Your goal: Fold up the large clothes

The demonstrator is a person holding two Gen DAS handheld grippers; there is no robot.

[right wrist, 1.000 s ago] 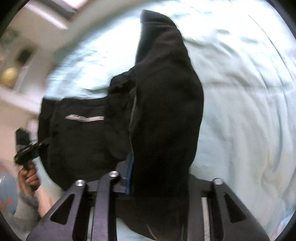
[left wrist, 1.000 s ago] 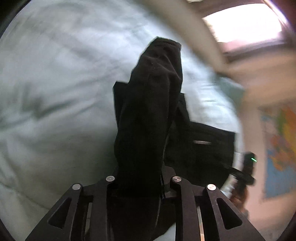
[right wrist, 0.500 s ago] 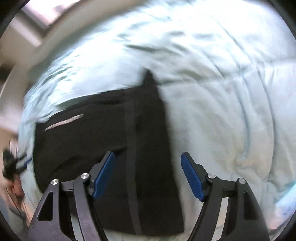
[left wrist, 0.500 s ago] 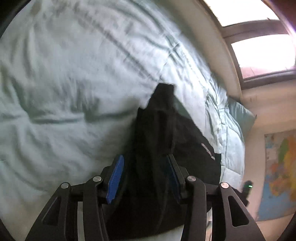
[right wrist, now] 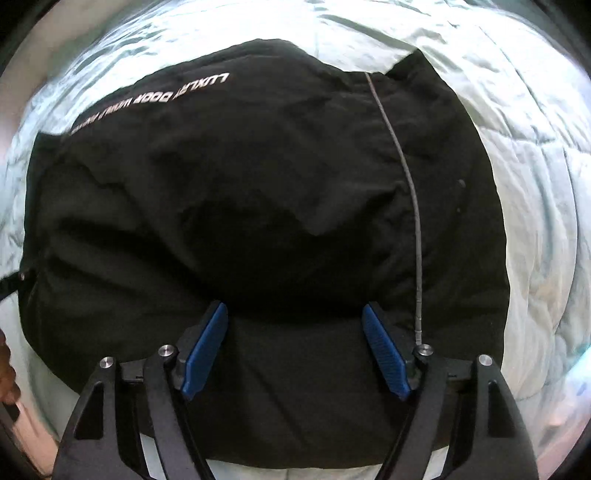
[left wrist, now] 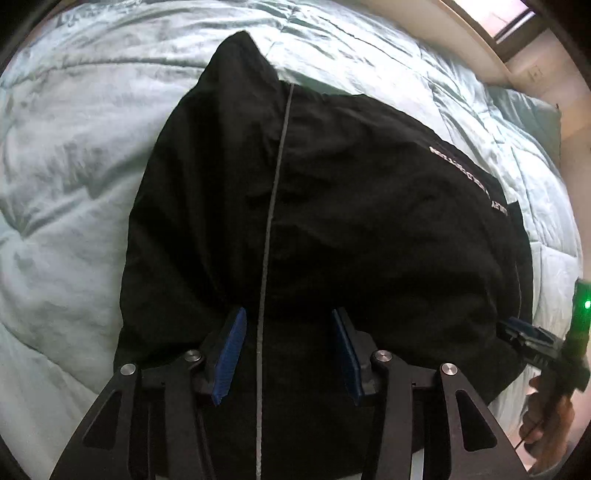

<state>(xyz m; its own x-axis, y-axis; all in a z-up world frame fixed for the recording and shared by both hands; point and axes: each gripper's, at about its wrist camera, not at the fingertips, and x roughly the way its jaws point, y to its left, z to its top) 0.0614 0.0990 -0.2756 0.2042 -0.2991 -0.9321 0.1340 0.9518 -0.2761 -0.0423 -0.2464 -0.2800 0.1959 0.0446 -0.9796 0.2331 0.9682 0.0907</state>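
A large black garment [left wrist: 351,221] with white lettering and a grey seam line lies folded in a wide bundle on the pale green quilt [left wrist: 66,177]. It fills most of the right wrist view [right wrist: 240,203] too. My left gripper [left wrist: 288,347] is open, its blue pads apart just above the garment's near part. My right gripper [right wrist: 295,343] is open wide over the garment's near edge, holding nothing. The right gripper's body shows at the far right of the left wrist view [left wrist: 546,347].
The quilt [right wrist: 535,184] surrounds the garment on all sides. A pillow [left wrist: 532,110] lies at the bed's far right, under a window [left wrist: 517,18]. A hand [left wrist: 546,424] holds the other gripper at the bed's right edge.
A second ago both grippers were shut on raised black cloth. They have let it go and opened, and the garment now lies flat on the quilt below them.
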